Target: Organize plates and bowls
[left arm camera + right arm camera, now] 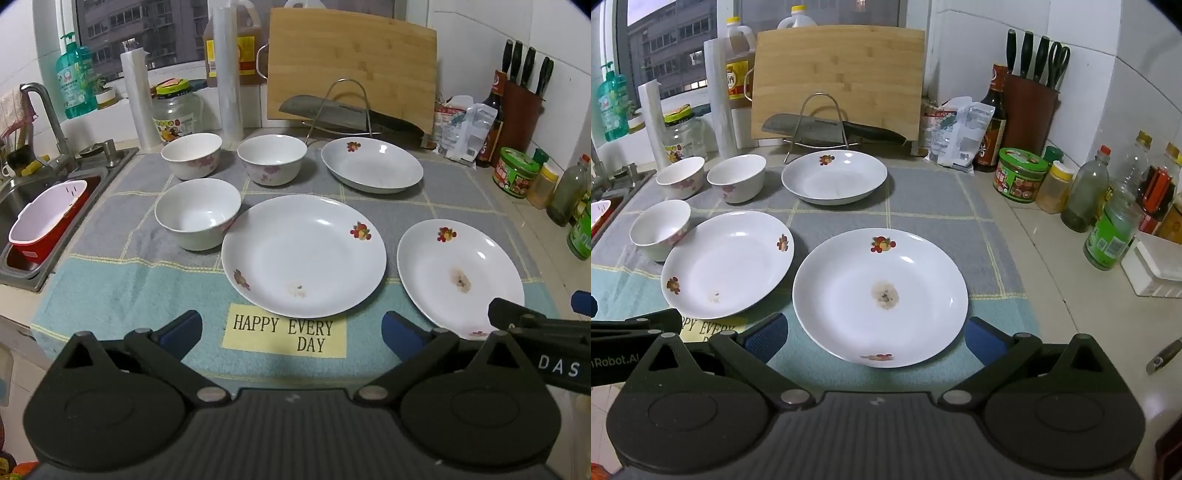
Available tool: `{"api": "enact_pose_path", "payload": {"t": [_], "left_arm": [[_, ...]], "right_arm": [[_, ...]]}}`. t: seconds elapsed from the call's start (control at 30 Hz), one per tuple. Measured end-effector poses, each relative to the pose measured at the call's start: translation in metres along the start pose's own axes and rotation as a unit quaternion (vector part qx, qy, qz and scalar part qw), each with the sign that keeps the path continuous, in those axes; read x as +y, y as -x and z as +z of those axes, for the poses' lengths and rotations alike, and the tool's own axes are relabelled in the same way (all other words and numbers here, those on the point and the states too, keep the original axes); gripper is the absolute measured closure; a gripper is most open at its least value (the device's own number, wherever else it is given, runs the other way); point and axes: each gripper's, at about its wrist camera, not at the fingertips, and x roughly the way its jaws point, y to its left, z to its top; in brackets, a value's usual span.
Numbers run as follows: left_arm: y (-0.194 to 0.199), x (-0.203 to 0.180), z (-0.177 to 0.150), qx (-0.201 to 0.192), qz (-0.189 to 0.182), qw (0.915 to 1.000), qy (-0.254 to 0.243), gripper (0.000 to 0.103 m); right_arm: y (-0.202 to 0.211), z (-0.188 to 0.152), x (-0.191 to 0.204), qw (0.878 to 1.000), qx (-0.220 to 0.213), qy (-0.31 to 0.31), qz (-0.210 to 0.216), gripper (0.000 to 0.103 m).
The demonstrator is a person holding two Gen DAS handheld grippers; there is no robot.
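Mat (110,295) label (284,334) reads "HAPPY EVERY DAY"; right gripper (532,317) marked "DAS".

You get even, fairly bright indoor light from overhead in both views. Small white glints sit on the middle plate (303,254), and the far plate (834,176) throws a soft shadow to its right. Beyond that plate, the window (140,29) shows a dull grey building, adding little light. Focus is sharp around the plates. Fisheye bending curves the wall tiles (1137,74) at the edges, and the corners go black.
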Motion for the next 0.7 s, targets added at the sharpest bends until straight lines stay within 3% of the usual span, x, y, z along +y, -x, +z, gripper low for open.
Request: {"api": "enact_pose_path", "payload": {"t": [0.7], "left_arm": [[0.0004, 0.0008, -0.0003, -0.002, 0.000, 1.0000, -0.001, 0.001]], "right_arm": [[0.0019, 0.0031, 0.0012, 1.000, -0.002, 0.002, -0.001, 0.000]]}}
